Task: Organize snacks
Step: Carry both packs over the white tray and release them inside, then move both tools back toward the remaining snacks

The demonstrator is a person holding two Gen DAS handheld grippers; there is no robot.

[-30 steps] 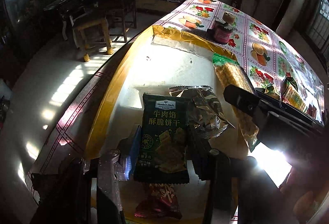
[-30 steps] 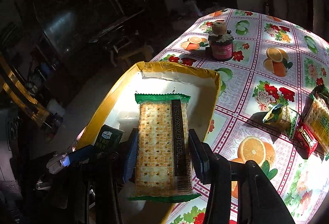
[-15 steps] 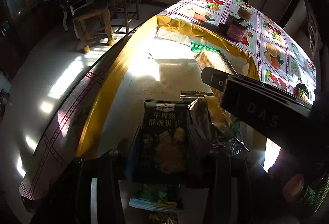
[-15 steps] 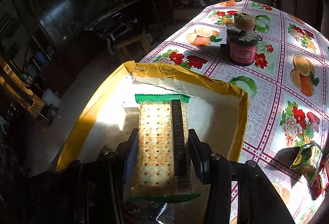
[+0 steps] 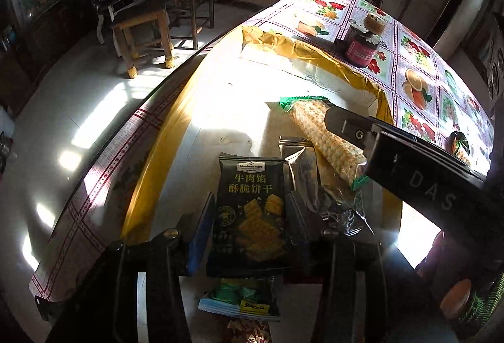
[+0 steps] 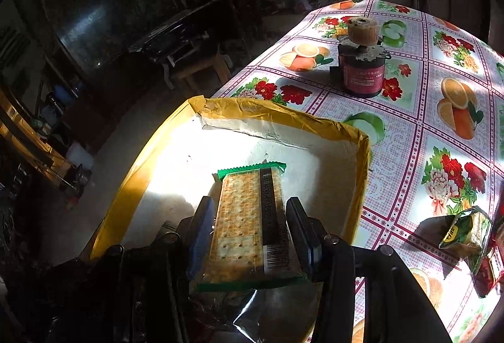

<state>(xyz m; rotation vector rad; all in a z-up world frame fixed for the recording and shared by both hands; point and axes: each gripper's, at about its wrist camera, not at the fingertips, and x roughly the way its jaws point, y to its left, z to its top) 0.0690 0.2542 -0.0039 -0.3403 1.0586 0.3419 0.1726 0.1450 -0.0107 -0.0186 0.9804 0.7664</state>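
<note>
Left gripper [image 5: 249, 214]: clenched on the dark green biscuit packet [image 5: 250, 210], one finger pressed to each long side.
Biscuit packet: upright between the fingers, printed face toward the left wrist camera, its top edge reaching past the fingertips; held over the near end of the box [image 5: 163, 141].
Right gripper [image 6: 252, 229]: clamped on the cracker pack [image 6: 249, 214], fingers against its two long edges.
Cracker pack: clear wrapper with green ends, lying lengthwise along the fingers, its far green end poking out beyond the tips; held over the white floor of the box, toward the right-hand wall. In the left wrist view it slants over the silver foil packet [image 5: 312, 182].
Silver foil packet: inside the box, just right of the biscuit packet.
Box: shallow, white inside, yellow-taped rim, on the fruit-print tablecloth [image 6: 441, 128].
Under the left gripper: a small green-and-blue packet [image 5: 241, 300] on the box floor.
Jar [image 6: 362, 72]: dark, pink-labelled, on the tablecloth beyond the box's far wall.
Loose snacks [image 6: 466, 232]: on the tablecloth, right of the box.
</note>
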